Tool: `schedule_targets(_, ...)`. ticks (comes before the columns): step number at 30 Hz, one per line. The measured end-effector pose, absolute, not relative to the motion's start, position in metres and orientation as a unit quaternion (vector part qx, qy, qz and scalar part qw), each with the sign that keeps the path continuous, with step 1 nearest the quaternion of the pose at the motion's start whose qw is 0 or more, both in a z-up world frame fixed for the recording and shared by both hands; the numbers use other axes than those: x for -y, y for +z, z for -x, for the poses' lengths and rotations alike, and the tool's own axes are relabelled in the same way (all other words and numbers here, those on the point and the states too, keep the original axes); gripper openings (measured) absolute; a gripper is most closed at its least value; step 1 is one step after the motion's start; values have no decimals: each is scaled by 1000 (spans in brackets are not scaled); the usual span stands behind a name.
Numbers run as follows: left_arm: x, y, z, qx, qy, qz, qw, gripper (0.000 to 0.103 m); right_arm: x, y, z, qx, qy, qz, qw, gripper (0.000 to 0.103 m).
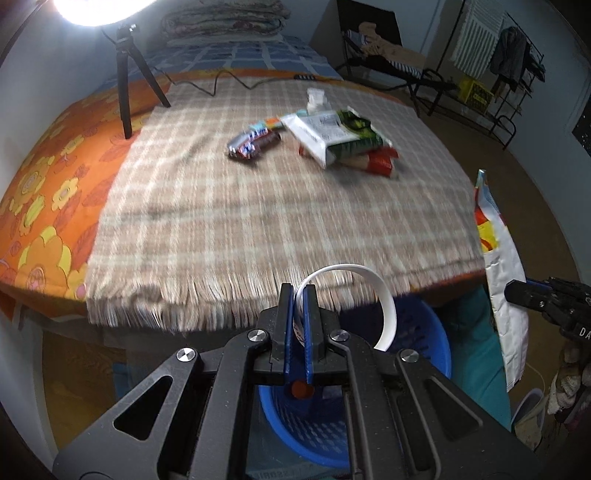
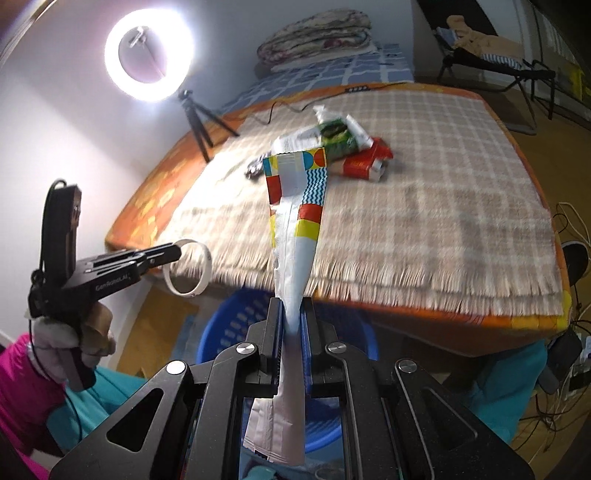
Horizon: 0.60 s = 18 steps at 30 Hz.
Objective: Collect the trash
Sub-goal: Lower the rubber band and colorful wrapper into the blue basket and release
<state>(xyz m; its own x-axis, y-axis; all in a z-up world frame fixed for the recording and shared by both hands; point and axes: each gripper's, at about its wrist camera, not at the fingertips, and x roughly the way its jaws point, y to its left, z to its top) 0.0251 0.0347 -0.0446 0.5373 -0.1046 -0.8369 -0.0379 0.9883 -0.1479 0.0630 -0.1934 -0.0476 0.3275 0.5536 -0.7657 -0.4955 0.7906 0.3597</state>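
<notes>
Above blue basket (image 2: 236, 325): 2 gripped scraps

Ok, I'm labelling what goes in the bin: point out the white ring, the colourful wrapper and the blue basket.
white ring (image 1: 382, 295), left wrist view, on its curved band.
colourful wrapper (image 2: 295, 229), right wrist view, on its printed middle.
blue basket (image 1: 432, 332), left wrist view, on its perforated wall.

A lit ring light (image 2: 149, 55) on a tripod (image 1: 127, 74) stands on the plaid blanket (image 1: 258, 221) (folded quilts (image 2: 317, 35) behind)
</notes>
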Motion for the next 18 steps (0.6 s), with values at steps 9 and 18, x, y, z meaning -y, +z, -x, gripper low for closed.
schedule_targets(9, -12, -82, -2, -521, -34, 51, 851, 3, 177, -87, -41, -527, 338, -17, 779, 7)
schedule_targets(18, 2, -111, 15, -554, -38, 34, 831, 3, 167, -119, -28, -559, 340, -5, 757, 7)
